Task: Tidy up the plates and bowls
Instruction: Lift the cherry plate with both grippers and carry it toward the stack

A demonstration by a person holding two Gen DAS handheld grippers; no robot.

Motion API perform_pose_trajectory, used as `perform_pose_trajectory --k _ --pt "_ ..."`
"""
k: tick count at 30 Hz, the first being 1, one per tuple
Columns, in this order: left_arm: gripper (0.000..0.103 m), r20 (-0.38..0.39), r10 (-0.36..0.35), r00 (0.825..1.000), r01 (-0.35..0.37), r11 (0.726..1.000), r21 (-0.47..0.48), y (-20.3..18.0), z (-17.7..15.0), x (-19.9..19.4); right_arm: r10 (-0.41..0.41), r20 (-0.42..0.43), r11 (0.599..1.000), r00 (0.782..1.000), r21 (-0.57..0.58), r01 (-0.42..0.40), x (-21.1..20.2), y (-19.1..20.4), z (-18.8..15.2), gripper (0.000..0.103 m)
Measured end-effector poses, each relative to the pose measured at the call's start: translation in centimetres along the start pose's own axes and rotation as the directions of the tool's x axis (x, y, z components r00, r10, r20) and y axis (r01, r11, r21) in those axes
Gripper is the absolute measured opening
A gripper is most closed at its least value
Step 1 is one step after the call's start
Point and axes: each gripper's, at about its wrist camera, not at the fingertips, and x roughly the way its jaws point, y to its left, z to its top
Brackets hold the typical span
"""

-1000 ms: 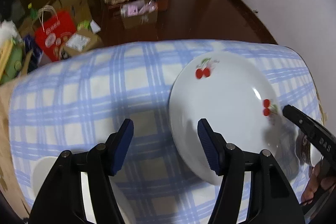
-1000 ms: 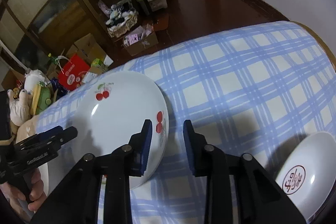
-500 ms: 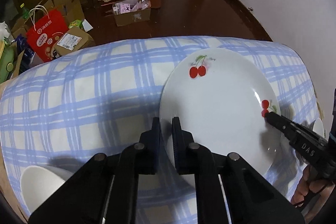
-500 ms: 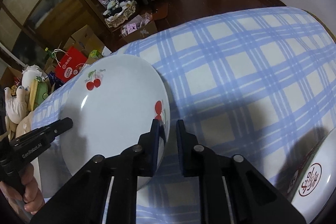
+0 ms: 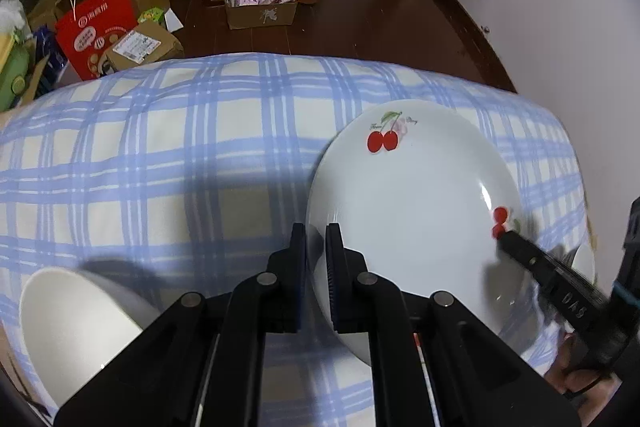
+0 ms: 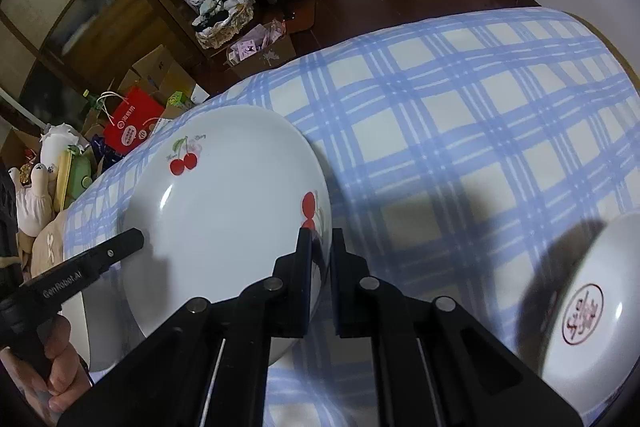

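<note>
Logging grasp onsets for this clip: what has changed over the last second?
Both tongs have just closed on opposite edges of the cherry plate: the left tongs on its left rim, the right tongs on its right rim. The plate sits a little further out. The bowl, the stamped plate and the cloth stayed put.

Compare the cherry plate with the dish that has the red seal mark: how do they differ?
1. Print: the cherry plate carries red cherry sprigs near its rim; the seal dish has one round red stamp in its centre.
2. Handling: the left gripper and right gripper are clamped on opposite edges of the cherry plate; nothing touches the seal dish.
3. Place: the cherry plate sits mid-cloth, the seal dish at the right edge of the right wrist view.

Both are white and glossy.
</note>
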Motion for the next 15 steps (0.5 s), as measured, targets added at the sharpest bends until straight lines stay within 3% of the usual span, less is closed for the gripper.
perform_pose_trajectory --k 7,15 --pt "0.009 -0.027 -0.077 0.997 0.076 0.996 -0.037 0.3 -1.9 -0.8 0.032 0.006 0.999 0.999 0.019 -0.032 -2.6 -0.8 -0.9 0.007" --pt "0.009 -0.029 -0.071 0.997 0.070 0.997 -0.009 -0.8 -4.0 -3.0 0.019 0.005 1.000 1.000 -0.020 -0.019 -5.5 -1.0 -3.3 0.007"
